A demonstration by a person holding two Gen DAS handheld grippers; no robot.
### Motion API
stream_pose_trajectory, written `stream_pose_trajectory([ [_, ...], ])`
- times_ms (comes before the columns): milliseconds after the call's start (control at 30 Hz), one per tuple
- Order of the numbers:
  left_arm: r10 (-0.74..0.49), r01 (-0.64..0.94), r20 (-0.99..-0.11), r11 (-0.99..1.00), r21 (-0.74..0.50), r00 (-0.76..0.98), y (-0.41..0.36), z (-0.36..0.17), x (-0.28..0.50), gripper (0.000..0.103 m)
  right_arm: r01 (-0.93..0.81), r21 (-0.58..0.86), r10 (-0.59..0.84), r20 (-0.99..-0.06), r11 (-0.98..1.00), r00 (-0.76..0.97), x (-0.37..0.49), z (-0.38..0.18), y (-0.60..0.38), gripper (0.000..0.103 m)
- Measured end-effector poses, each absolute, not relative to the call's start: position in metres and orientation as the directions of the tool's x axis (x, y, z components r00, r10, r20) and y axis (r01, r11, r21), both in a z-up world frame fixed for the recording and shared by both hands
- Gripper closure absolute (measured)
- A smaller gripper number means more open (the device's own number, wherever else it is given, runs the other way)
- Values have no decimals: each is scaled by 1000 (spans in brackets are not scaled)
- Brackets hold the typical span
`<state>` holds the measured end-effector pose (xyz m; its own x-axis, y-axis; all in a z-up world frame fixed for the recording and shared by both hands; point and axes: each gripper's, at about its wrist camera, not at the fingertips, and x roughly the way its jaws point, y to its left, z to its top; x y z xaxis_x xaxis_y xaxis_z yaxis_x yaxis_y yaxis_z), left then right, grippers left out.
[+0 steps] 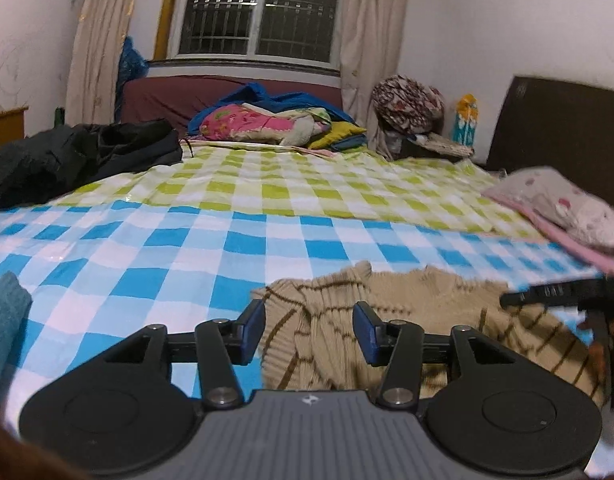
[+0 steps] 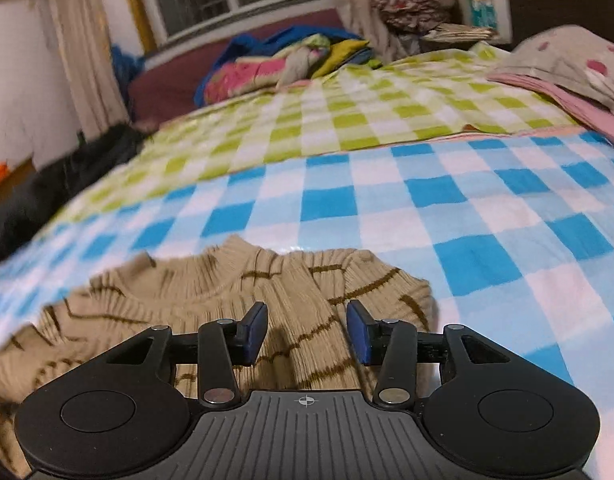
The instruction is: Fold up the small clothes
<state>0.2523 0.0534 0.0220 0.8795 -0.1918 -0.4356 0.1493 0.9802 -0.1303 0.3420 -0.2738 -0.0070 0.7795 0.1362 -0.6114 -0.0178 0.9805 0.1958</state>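
Note:
A small beige knit sweater (image 1: 419, 320) with brown stripes lies on the blue-and-white checked sheet (image 1: 147, 264). My left gripper (image 1: 309, 330) hovers over the sweater's left side, open, its blue pads apart with cloth below them but not pinched. In the right wrist view the same sweater (image 2: 211, 304) lies flat with its collar away from me. My right gripper (image 2: 307, 330) stands open above the sweater's right part, nothing pressed between its pads. The right gripper's black body (image 1: 563, 294) shows at the right edge of the left wrist view.
A teal garment (image 1: 5, 320) lies at the left edge. A black jacket (image 1: 79, 156) sits at the far left of the bed, a pile of colourful bedding (image 1: 275, 122) at the back, a pillow (image 1: 567, 204) at the right. Green-checked sheet (image 1: 291, 184) covers the far half.

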Motion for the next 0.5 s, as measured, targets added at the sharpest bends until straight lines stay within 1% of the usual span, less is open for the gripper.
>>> stream_pose_trajectory([
  [33,-194,161,-440,981,-111,877,52,20,251,49,-29,183,138,-623,983,770,344,-8,-271,61],
  [67,-198,177,-449,980,-89,871,50,17,249,49,-35,177,141,-633,984,762,345,-8,-268,70],
  [100,-200,186,-453,980,-76,869,48,15,247,49,-39,177,145,-640,983,755,346,-7,-267,84],
  [167,-198,196,-456,979,-54,868,48,12,242,47,-37,184,148,-644,982,751,343,-6,-268,96],
  [300,-197,207,-458,978,-29,867,51,11,234,46,1,237,148,-611,972,778,334,0,-278,97],
  [400,-252,274,-481,961,-25,840,46,15,230,46,7,265,155,-587,964,795,328,6,-282,97],
  [500,-316,340,-538,939,-58,782,37,17,236,47,-2,269,163,-578,963,800,323,8,-280,97],
])
